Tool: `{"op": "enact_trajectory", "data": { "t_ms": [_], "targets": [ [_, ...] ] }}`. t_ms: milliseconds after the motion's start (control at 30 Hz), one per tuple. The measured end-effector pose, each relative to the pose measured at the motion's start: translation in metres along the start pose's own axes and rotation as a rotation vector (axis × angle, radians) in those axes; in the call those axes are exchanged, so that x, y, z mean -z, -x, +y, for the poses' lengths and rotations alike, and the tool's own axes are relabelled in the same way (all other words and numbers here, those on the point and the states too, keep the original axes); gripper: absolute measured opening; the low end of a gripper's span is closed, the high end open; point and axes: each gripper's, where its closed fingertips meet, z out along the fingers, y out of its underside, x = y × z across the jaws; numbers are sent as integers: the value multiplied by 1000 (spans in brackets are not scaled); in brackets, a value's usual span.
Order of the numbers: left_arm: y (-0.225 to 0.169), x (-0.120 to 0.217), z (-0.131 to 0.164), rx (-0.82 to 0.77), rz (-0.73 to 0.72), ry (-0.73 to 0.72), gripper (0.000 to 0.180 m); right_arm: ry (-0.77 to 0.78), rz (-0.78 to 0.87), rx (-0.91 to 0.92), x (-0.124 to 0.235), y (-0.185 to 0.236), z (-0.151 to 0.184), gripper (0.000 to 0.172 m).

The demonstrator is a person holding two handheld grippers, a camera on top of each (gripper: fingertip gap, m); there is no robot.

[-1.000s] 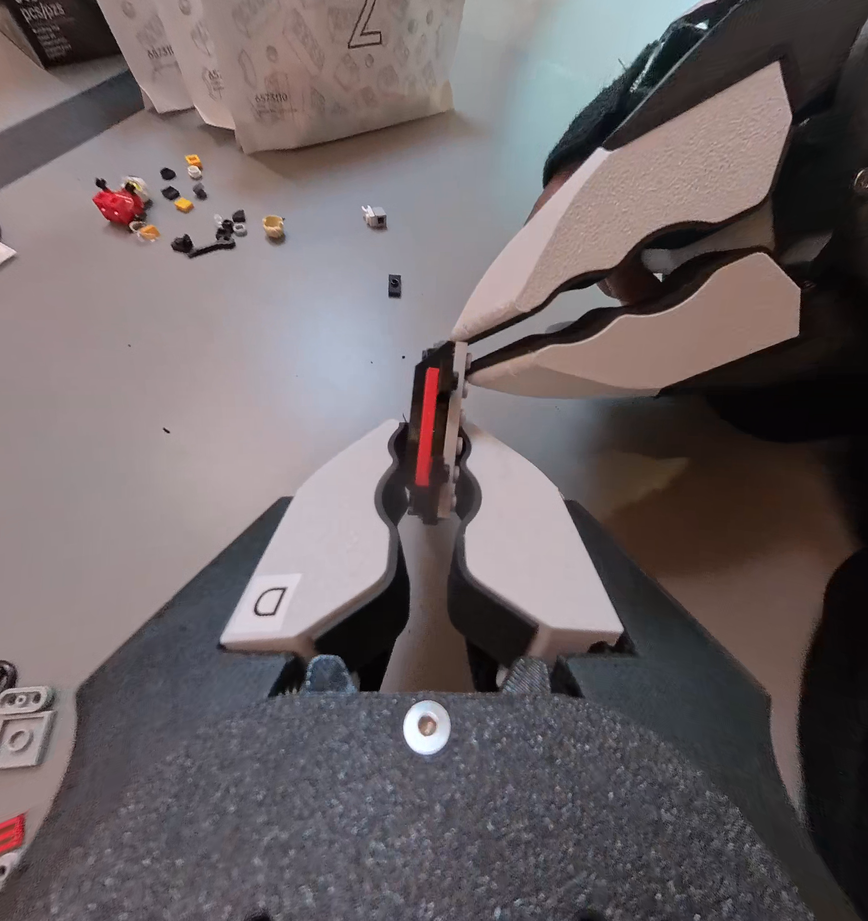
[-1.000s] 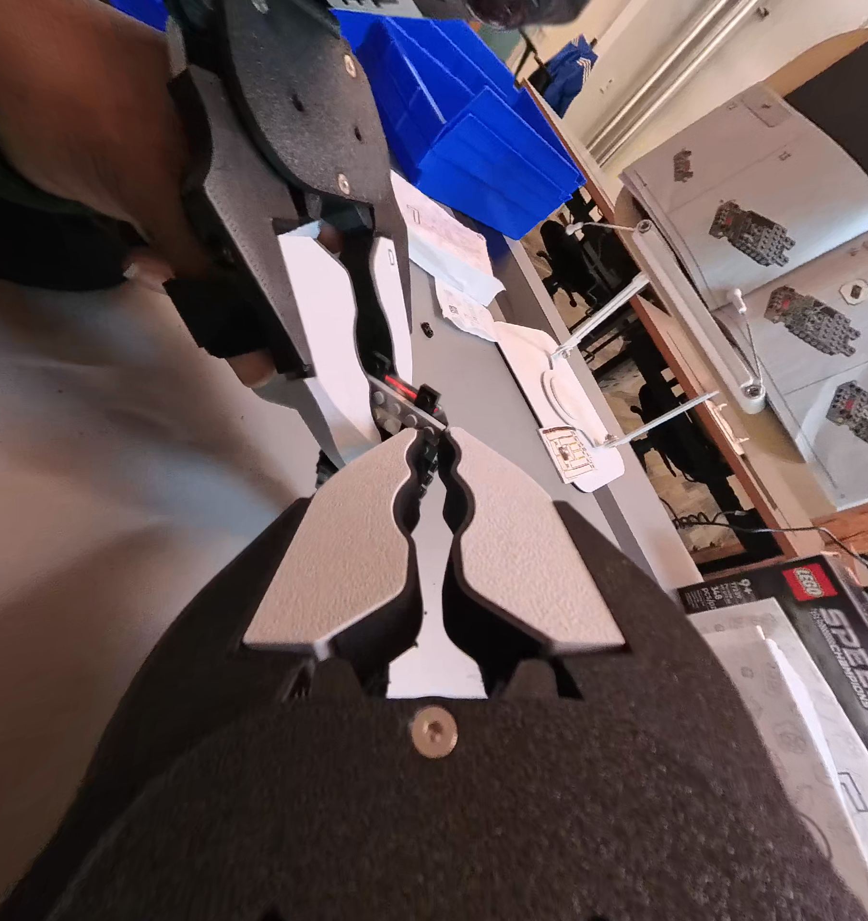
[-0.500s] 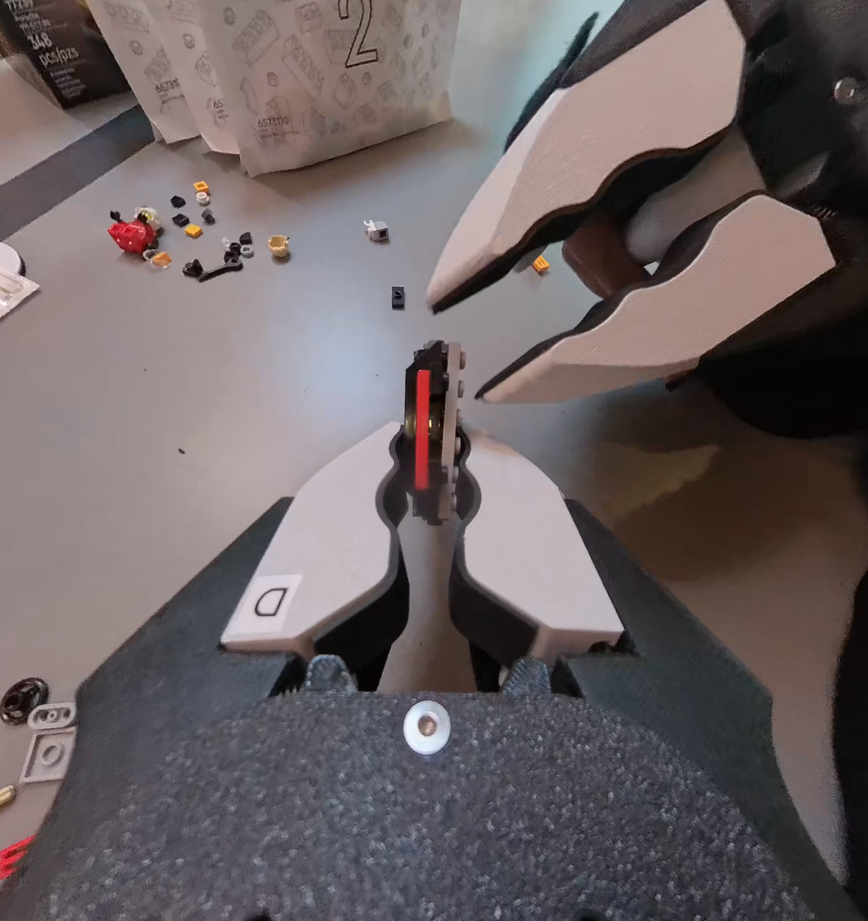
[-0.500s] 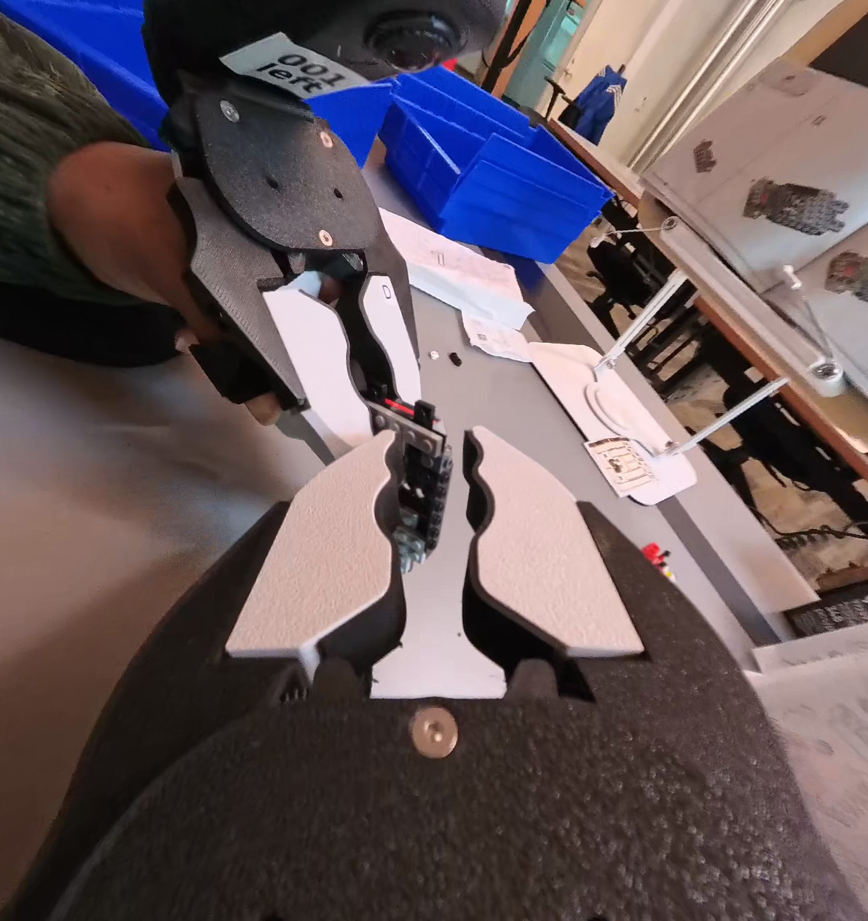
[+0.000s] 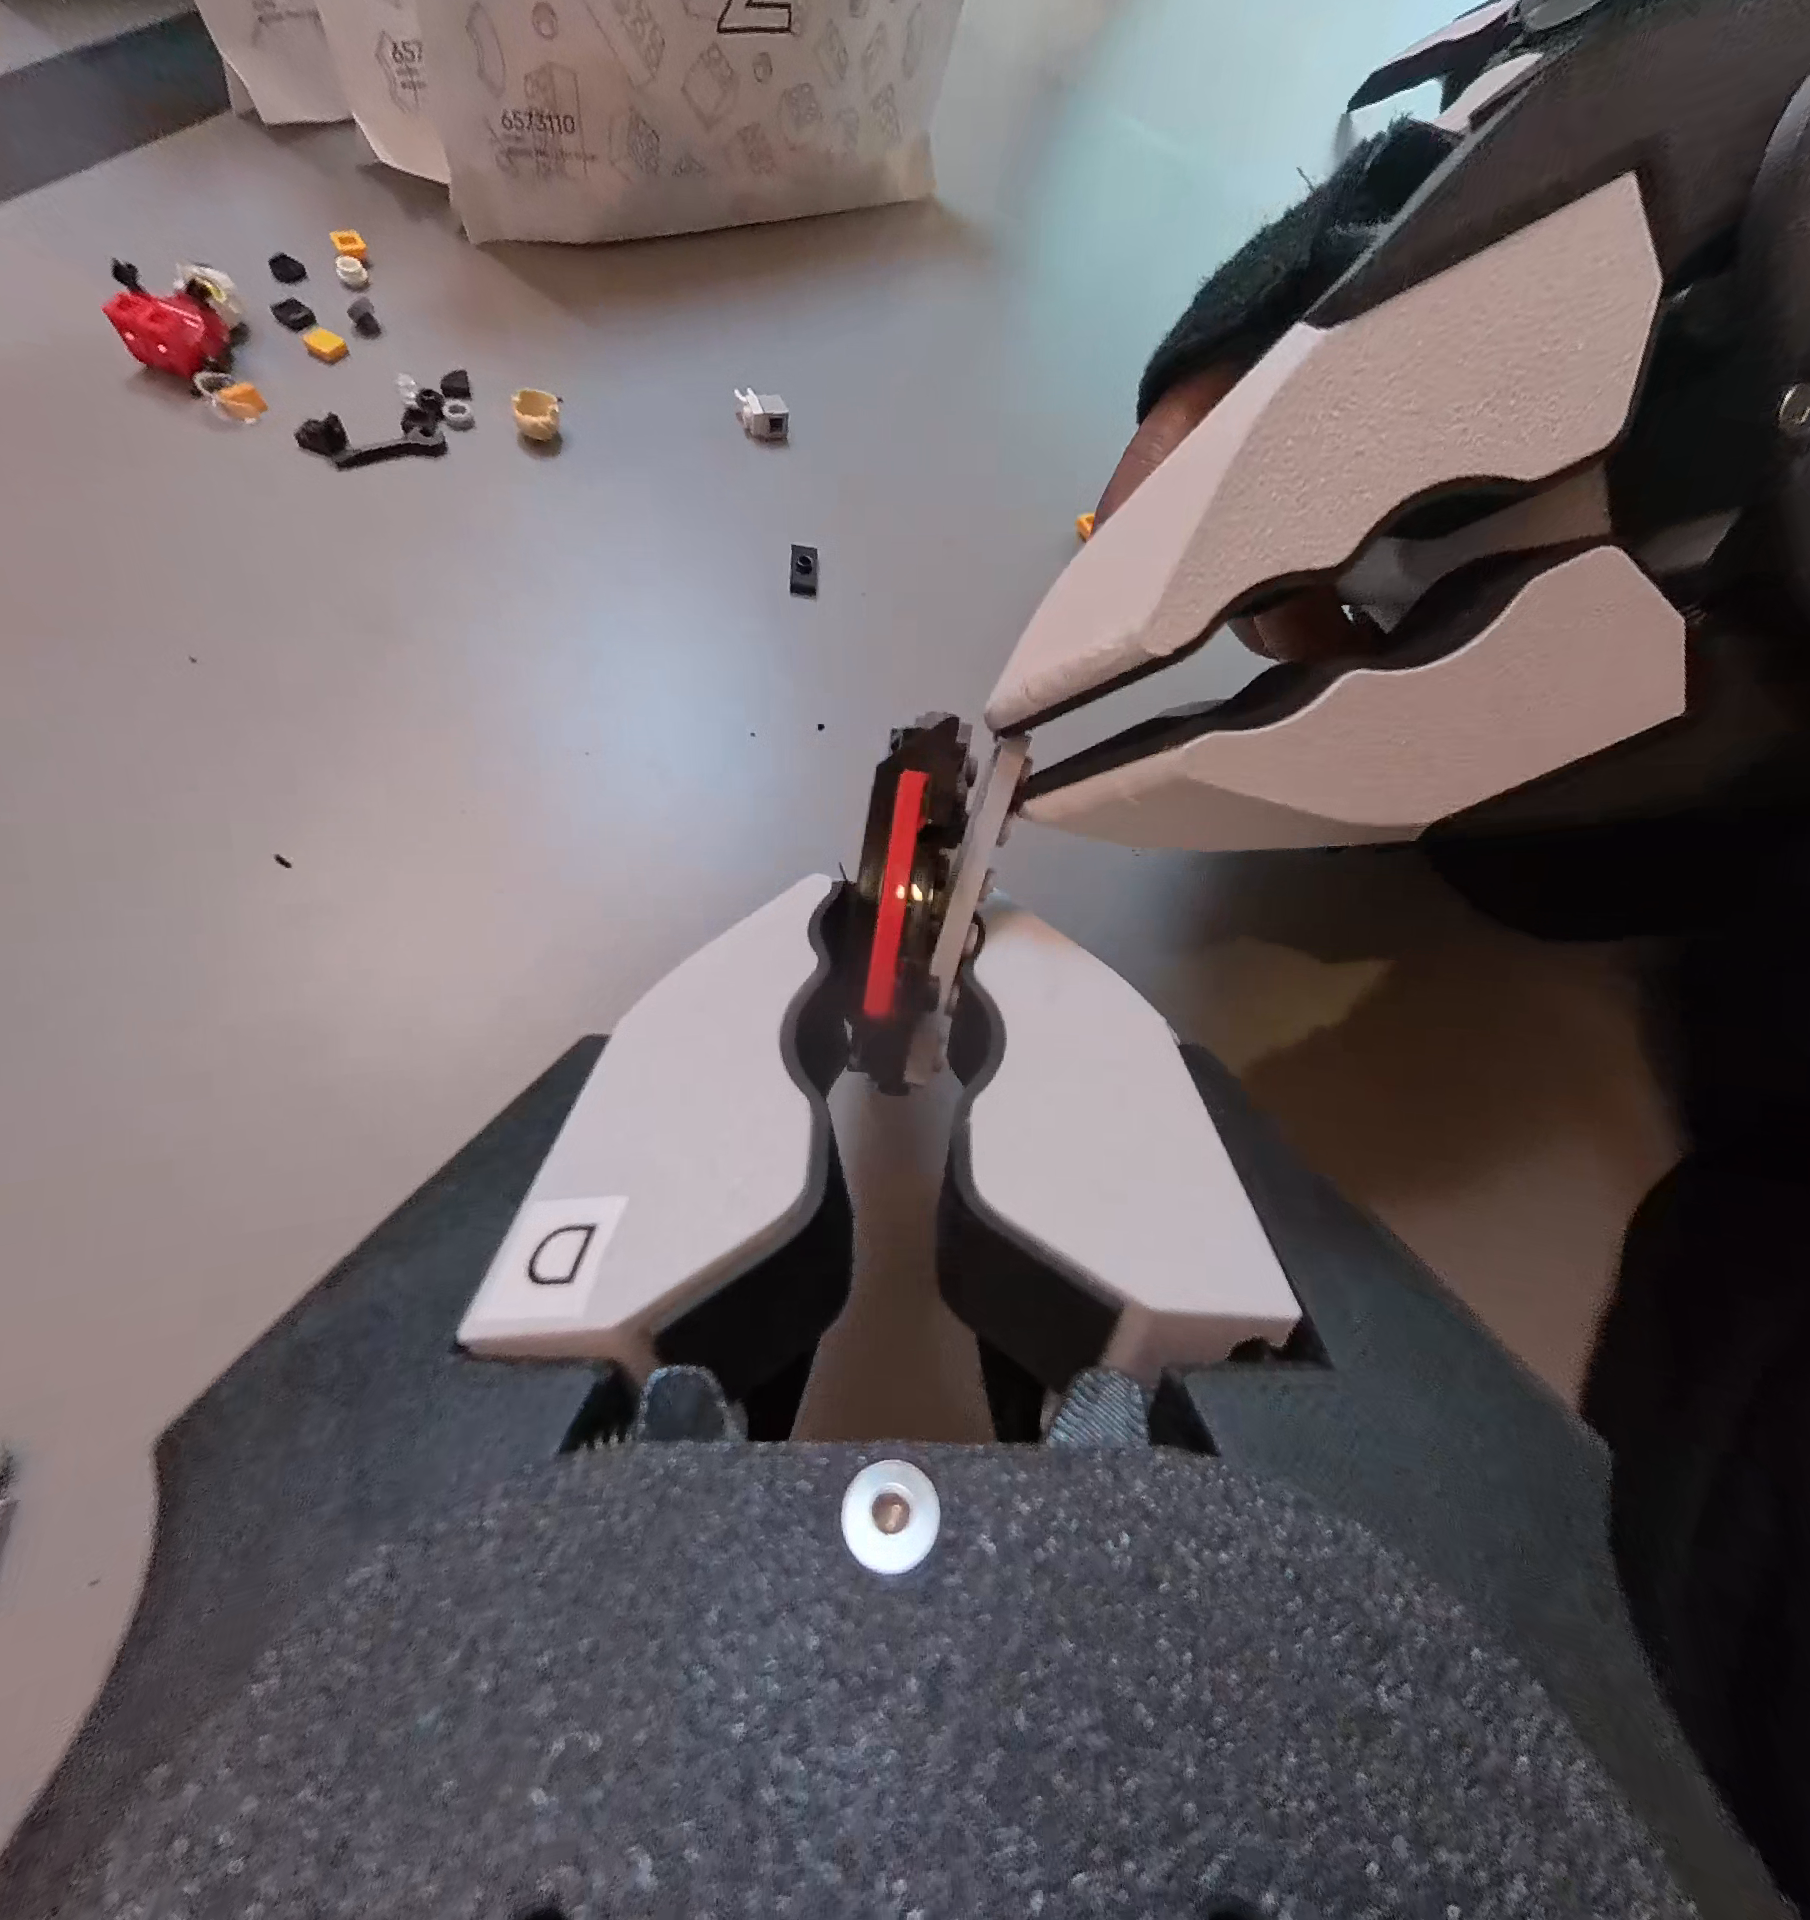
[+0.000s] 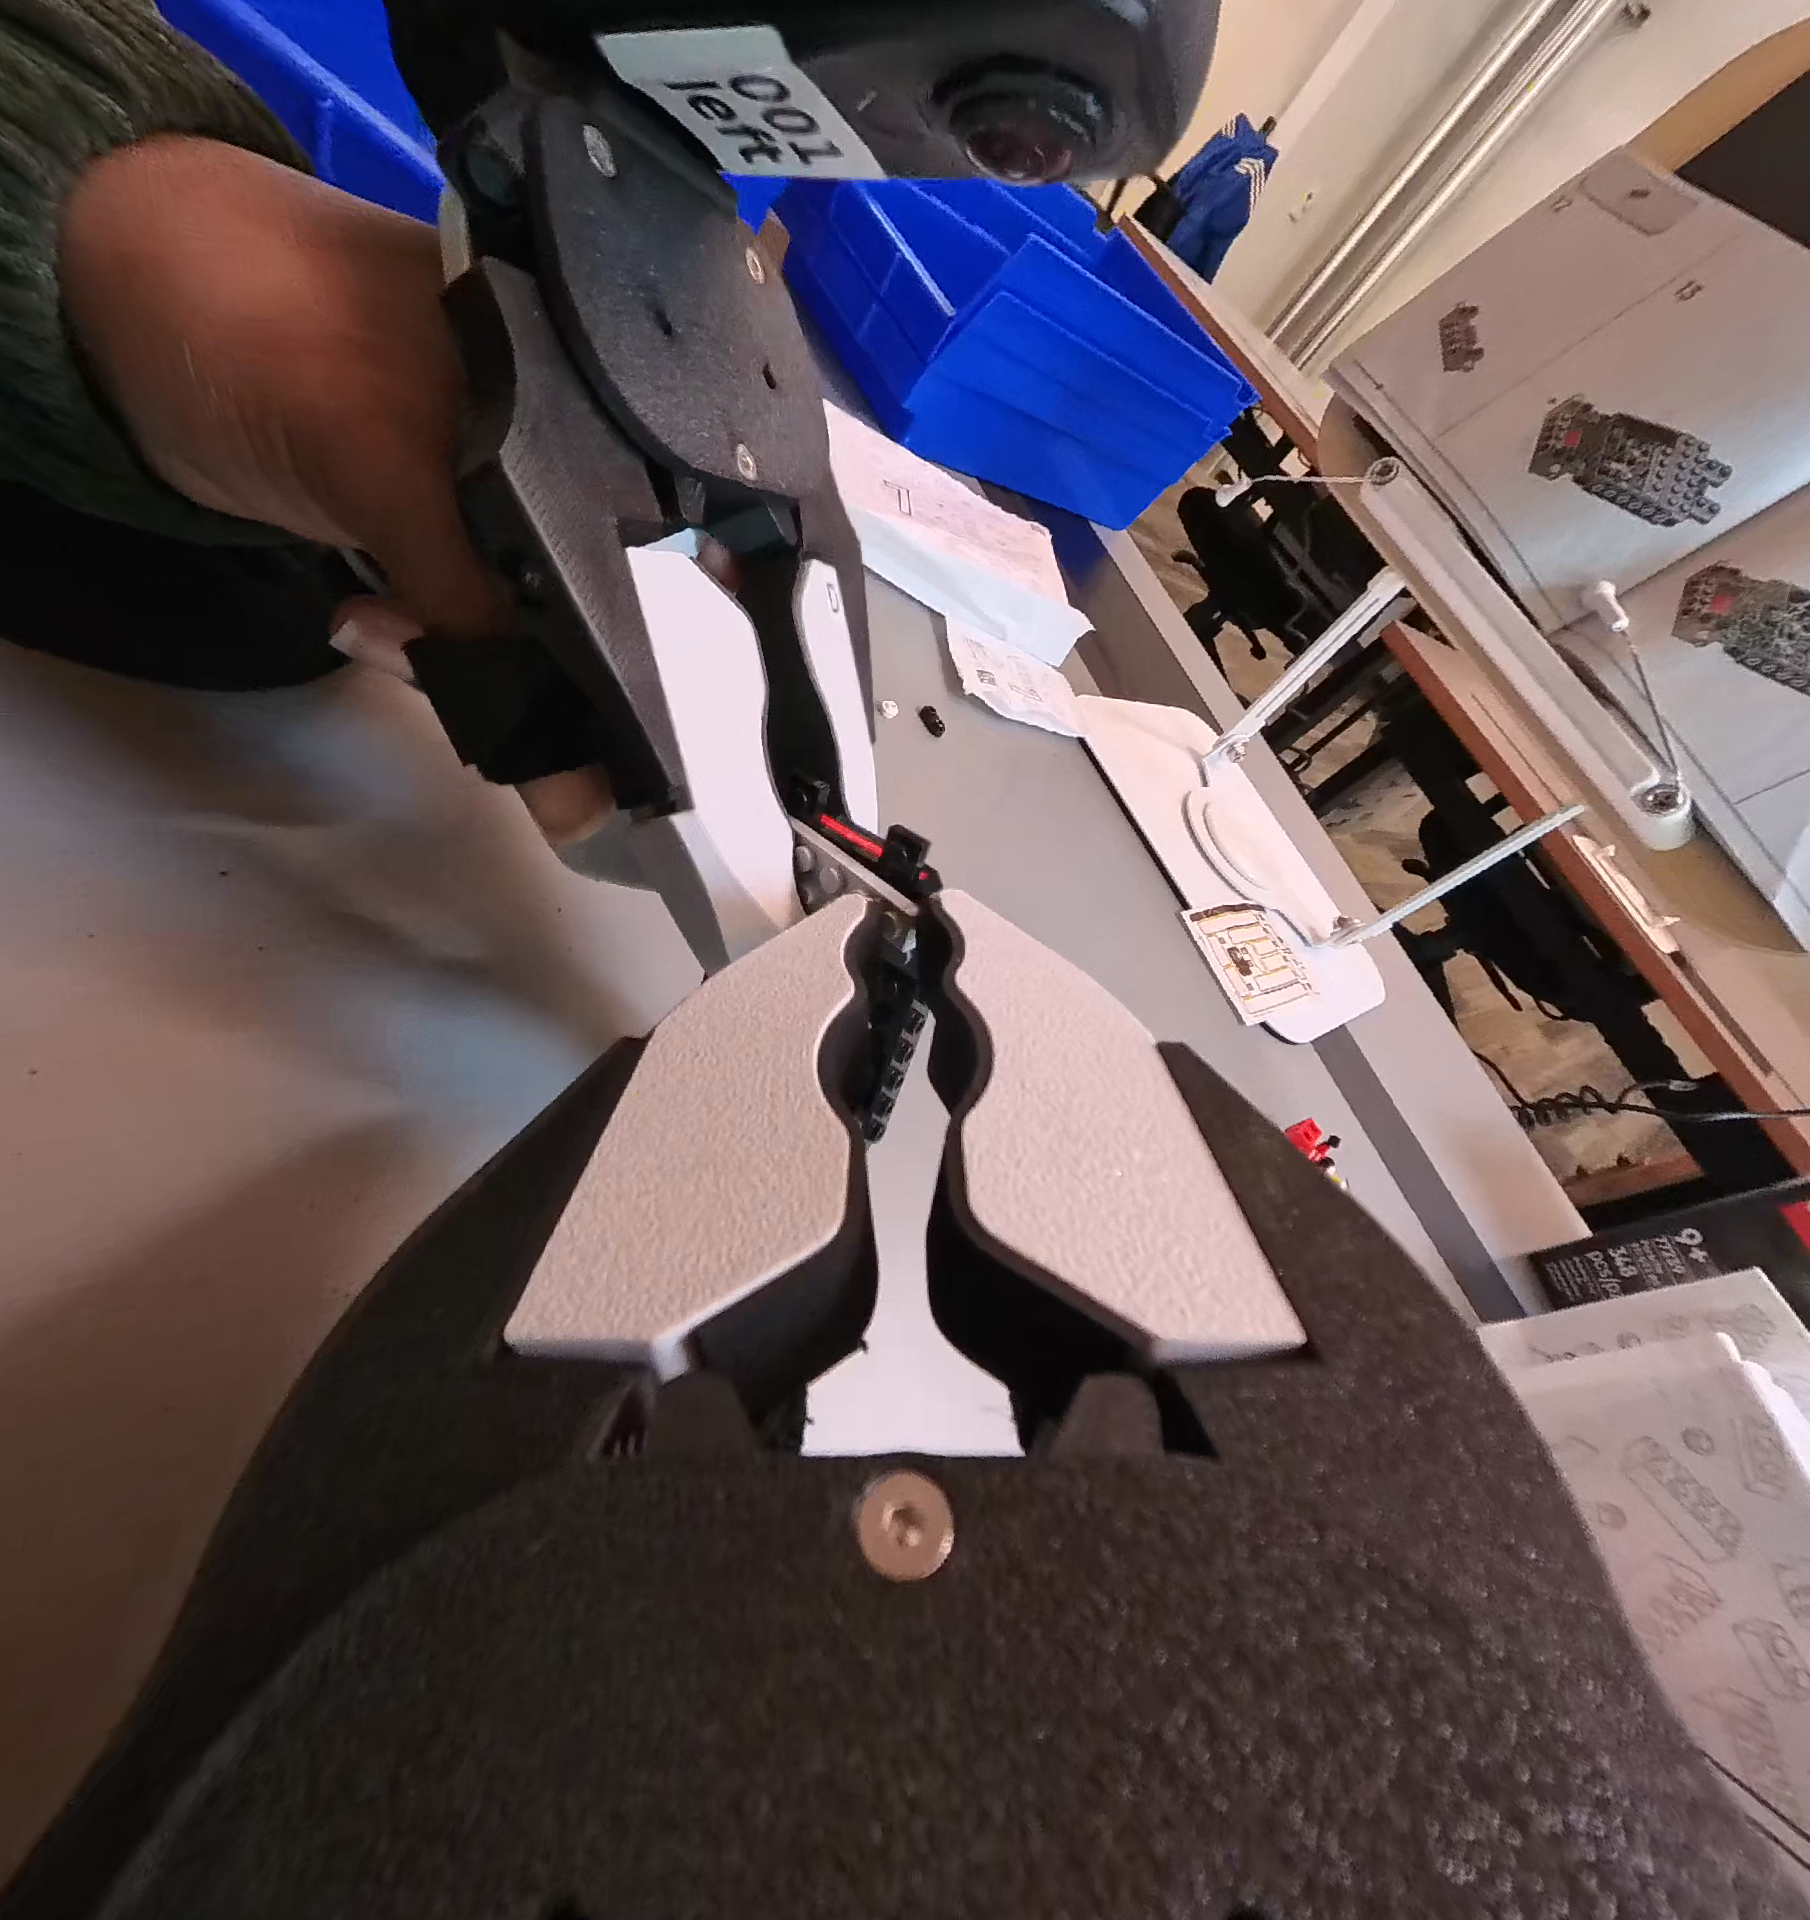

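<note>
**Two grippers pinch one small brick assembly between them**

The left gripper point(image 5: 896, 977) has its fingers drawn in close around a small brick assembly point(image 5: 906, 904), a black stack with a red strip down its face and a light grey plate on its right side. Both inner finger edges press against the lower part of the assembly, which stands on edge and tilts slightly to the right, lifted above the grey table point(image 5: 465, 727).

To the right, the right gripper point(image 5: 1005, 764) comes in from the side with its fingers nearly closed. Its fingertips point(image 5: 1026, 696) nip the upper edge of the grey plate, one tip above and one below. In the right wrist view the same gripper point(image 6: 906, 914) shows its tips clamped on that plate edge, with a black studded strip point(image 6: 896, 1039) lying in the hollow behind the tips.

On the table to the far left lie loose small pieces point(image 5: 288, 343), red, black and orange, before white paper bags point(image 5: 672, 125). Blue bins point(image 6: 1036, 364) stand beyond.
</note>
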Motion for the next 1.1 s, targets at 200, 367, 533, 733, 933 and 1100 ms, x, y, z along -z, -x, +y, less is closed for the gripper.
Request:
{"op": "enact_trajectory", "data": {
  "t_ms": [200,367,533,733,933,1100],
  "targets": [
    [-10,-3,4,52,130,1,17,-40,-126,-92,4,4,2,5],
    [-16,-6,13,75,227,19,28,-109,-259,-384,9,-8,3,5],
    [-14,-1,-1,67,231,-75,12,-185,-351,-680,13,-18,-1,4],
    [-8,-1,5,234,267,-17,11,-191,-376,-575,13,-2,-13,4],
    [-25,-6,26,276,383,126,11,-237,-359,-616,17,-12,-18,3],
    [-27,-1,43,351,479,246,29,-217,-338,-786,17,-31,-2,3]
  ]
}}
